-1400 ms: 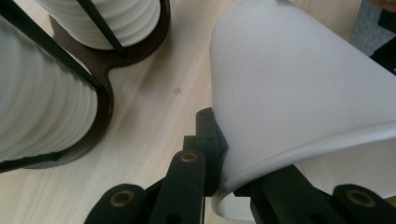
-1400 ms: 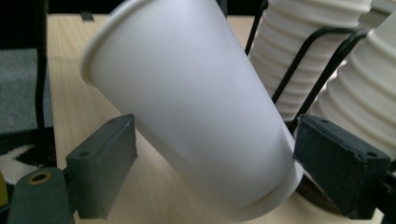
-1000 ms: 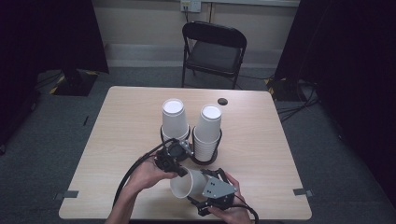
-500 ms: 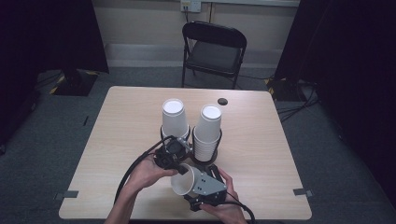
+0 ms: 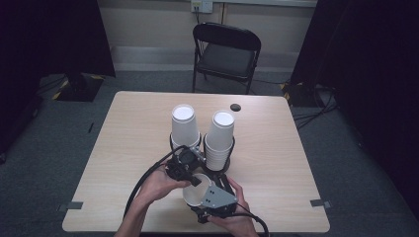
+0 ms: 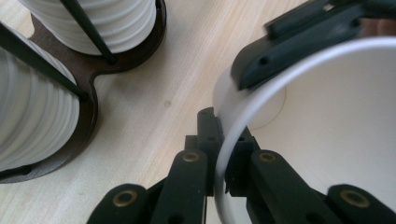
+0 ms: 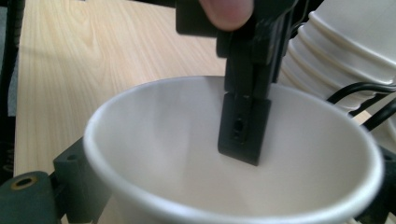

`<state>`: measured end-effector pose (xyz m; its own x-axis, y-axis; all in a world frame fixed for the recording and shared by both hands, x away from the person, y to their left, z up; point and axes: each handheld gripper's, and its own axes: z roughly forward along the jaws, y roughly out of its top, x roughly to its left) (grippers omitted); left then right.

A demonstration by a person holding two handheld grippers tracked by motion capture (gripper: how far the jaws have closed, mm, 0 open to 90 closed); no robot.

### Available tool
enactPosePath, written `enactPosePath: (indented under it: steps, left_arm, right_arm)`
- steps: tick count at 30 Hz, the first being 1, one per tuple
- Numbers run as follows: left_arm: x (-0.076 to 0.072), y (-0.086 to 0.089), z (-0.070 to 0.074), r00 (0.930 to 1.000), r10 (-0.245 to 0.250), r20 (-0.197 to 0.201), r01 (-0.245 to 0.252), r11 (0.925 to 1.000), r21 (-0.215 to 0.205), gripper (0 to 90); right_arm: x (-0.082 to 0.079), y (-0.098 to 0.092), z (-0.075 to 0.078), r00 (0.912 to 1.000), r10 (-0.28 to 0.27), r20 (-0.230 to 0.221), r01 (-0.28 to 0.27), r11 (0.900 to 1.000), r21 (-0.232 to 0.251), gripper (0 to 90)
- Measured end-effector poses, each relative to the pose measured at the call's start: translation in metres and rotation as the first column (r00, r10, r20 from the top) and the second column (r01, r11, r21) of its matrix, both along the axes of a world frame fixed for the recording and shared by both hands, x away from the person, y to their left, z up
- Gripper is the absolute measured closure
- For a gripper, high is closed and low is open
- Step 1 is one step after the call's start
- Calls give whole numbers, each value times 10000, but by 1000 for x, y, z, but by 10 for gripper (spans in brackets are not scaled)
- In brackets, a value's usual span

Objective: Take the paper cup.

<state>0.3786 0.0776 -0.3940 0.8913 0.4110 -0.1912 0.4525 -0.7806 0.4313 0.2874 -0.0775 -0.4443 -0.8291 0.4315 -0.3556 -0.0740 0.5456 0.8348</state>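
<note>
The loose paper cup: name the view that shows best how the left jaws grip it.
The left gripper view. There the cup rim runs between the closed jaws of the left gripper, one jaw inside, one outside. The right gripper view shows one jaw inside the cup from the far side. The high view shows the grip small among the hands.

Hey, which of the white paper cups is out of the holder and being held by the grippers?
The single cup at the table's near edge, tipped with its mouth open. The left gripper pinches its rim; the two stacks stand upside down in the holder.
</note>
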Motion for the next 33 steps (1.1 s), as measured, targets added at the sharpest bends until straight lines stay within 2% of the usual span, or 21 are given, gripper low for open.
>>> enactPosePath:
  steps: [3, 7, 12, 17, 22, 29, 31, 32, 33]
  left_arm:
    - [-1, 0, 1, 9999, 99, 12, -99, 9999, -104, 871]
    - [0, 1, 1, 10000, -1, 17, 1, 9998, -179, 869]
    - [-1, 5, -2, 9999, 113, 19, -112, 9986, -510, 864]
    - [0, 10, -3, 9990, 452, 45, -444, 9930, -1096, 856]
    - [-3, 13, -1, 9977, 632, 236, -594, 9885, -1388, 820]
    - [-4, 17, -4, 9919, 1112, 607, -960, 9724, -2128, 735]
    - [-6, 18, -4, 9867, 1377, 862, -1143, 9656, -2338, 674]
    - [-5, 19, -4, 9857, 1434, 884, -1187, 9637, -2393, 637]
    - [-5, 20, -3, 9861, 1425, 859, -1176, 9621, -2459, 640]
  right_arm:
    - [-1, 0, 1, 9999, -72, 130, 71, 9999, 88, 84]
    - [-1, -1, 3, 9999, -44, 136, 43, 9999, 114, 85]
    - [0, -3, 3, 9998, 42, -174, -35, 9993, 372, 92]
    - [1, -6, 3, 9995, -184, -249, 200, 9977, 649, 98]
    - [3, -9, 5, 9987, -305, -407, 339, 9958, 852, 100]
    - [5, -15, 6, 9961, -463, -751, 545, 9922, 1117, 102]
    - [6, -16, 6, 9956, -520, -777, 608, 9915, 1148, 102]
    - [6, -17, 6, 9950, -600, -796, 690, 9909, 1159, 102]
    - [6, -18, 6, 9945, -671, -803, 763, 9901, 1181, 104]
